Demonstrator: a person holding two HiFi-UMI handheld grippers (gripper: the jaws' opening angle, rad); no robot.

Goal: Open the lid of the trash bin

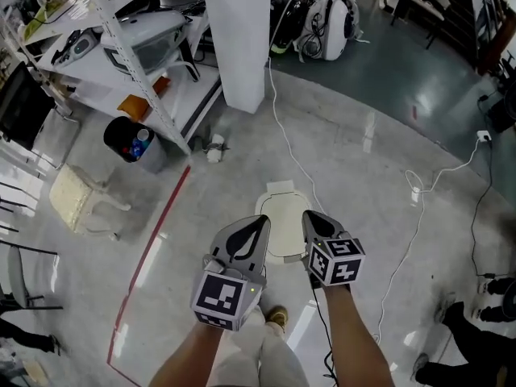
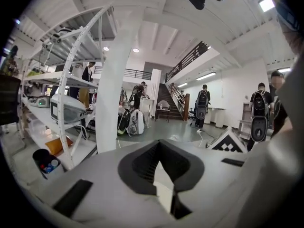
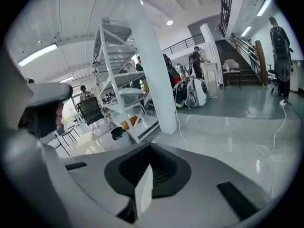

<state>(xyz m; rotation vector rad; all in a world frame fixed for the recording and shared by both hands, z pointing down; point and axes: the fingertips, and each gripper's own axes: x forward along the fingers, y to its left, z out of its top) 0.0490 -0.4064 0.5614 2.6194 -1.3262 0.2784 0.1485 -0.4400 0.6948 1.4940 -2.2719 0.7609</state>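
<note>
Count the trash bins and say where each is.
2. A white lidded bin on the open floor, mid head view; an open black bin beside the shelving. Others may be hidden.

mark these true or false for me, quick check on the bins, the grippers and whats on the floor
1. The lid on the white trash bin is down. True.
2. The black bin beside the shelf is empty. False: it holds several coloured items.
3. The left gripper and right gripper are both shut, with nothing between the jaws. True.
4. The red line lies to the right of the white trash bin. False: it lies to the bin's left, on the shelf side.
5. A white cable runs past the pillar toward the white trash bin. True.
</note>
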